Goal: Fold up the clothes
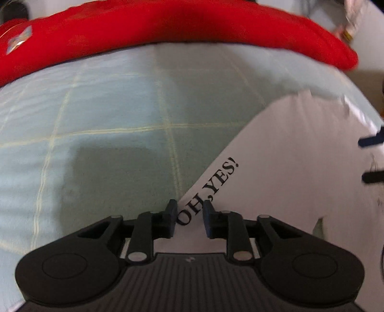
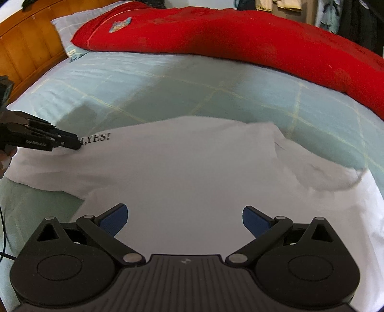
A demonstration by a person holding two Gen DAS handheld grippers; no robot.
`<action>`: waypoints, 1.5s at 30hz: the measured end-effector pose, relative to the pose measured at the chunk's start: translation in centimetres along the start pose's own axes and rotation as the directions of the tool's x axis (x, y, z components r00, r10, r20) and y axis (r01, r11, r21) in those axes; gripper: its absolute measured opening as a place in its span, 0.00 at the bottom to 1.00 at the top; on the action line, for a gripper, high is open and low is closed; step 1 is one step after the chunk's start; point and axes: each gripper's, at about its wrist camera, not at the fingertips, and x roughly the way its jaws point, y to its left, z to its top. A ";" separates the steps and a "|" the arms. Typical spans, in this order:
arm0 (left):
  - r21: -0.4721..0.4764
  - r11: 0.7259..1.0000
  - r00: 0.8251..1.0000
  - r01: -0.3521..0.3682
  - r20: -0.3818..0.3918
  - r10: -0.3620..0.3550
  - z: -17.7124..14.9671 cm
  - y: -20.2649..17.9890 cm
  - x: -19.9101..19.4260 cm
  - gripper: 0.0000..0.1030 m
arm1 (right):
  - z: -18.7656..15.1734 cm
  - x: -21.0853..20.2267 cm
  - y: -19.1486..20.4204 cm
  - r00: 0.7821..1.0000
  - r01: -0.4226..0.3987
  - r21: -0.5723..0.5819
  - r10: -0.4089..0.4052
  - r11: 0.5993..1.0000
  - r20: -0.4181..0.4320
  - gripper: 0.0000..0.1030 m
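A white T-shirt (image 2: 192, 168) with the black print "OH,YES!" (image 2: 97, 139) lies spread on the bed, with a rumpled fold at its right side. In the right wrist view my left gripper (image 2: 76, 145) comes in from the left, its tips down on the shirt right by the print. From its own camera the left gripper (image 1: 189, 217) stands over the shirt's (image 1: 288, 156) edge, jaws a little apart, with the letters "OH" showing flat in the gap and nothing pinched. My right gripper (image 2: 184, 218) hovers wide open above the shirt's near part; its fingertips (image 1: 370, 140) show at the left view's right edge.
A pale green checked bed sheet (image 2: 168, 96) covers the bed. A long red cloth (image 2: 240, 36) lies across the far side. A wooden headboard (image 2: 26, 45) stands at the far left, and clothes hang (image 2: 288, 4) beyond the bed. A dark cable (image 2: 3, 228) runs down the left edge.
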 end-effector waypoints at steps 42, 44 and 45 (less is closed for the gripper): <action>-0.504 0.860 0.985 -0.082 0.089 0.146 -7.3 6.0 -5.9 0.35 | -3.1 -0.2 -1.2 1.000 0.011 0.145 -0.010 0.989 -0.009 1.00; -0.517 0.853 0.990 -0.075 0.067 0.127 -6.5 6.8 -4.1 0.35 | -2.9 0.0 -0.8 1.000 0.003 0.128 -0.002 0.992 -0.011 1.00; -0.509 0.855 0.989 -0.097 0.045 0.140 -6.4 7.2 -3.1 0.35 | -2.8 0.1 -0.6 1.000 -0.001 0.119 0.002 0.993 -0.012 1.00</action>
